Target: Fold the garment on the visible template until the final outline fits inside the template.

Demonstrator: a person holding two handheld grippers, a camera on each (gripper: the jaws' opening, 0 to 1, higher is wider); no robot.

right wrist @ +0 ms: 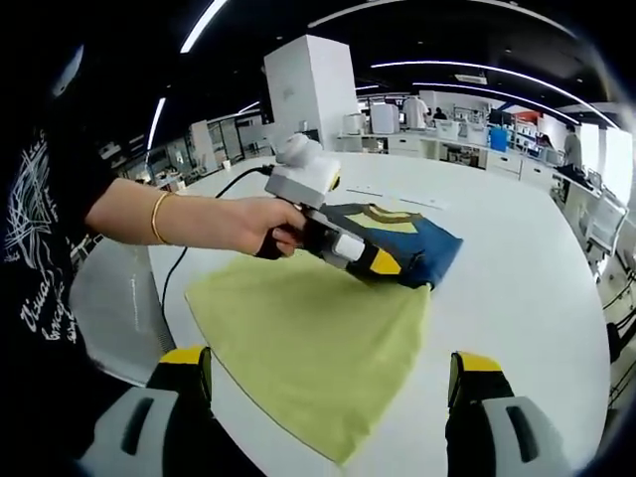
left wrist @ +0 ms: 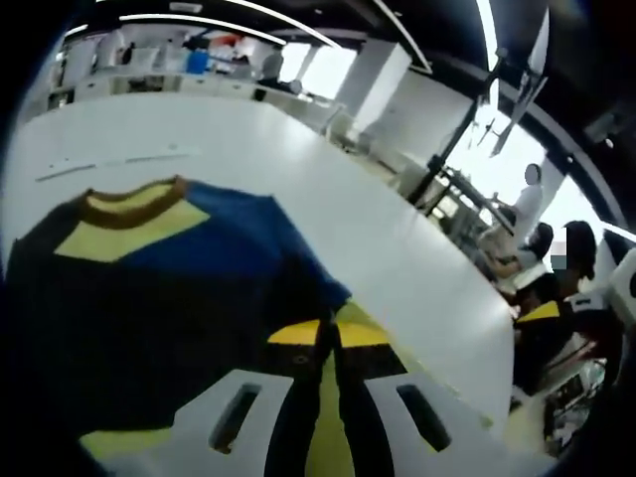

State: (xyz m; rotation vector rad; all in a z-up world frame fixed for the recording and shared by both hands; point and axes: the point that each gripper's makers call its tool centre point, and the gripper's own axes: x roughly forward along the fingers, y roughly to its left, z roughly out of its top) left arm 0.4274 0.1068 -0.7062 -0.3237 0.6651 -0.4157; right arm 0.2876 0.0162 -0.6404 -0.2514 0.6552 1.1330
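Note:
A dark blue garment [left wrist: 189, 288] with a yellow chest panel and brown collar lies bunched on the white table. It rests at the far end of a yellow-green template sheet [right wrist: 318, 338]. My left gripper [left wrist: 328, 340] has its jaws pressed together on the garment's near fold, with yellow-green sheet showing beneath. In the right gripper view a hand holds that left gripper [right wrist: 383, 266], its tip at the edge of the garment [right wrist: 422, 246]. My right gripper [right wrist: 333, 373] hangs above the template's near part, open, with nothing between its wide-set jaws.
The round white table [right wrist: 527, 298] has bare surface to the right of and beyond the garment. A black cable [right wrist: 214, 214] trails from the left gripper across the table. A person's bare forearm [right wrist: 159, 214] reaches in from the left. People [left wrist: 556, 268] sit past the table's far edge.

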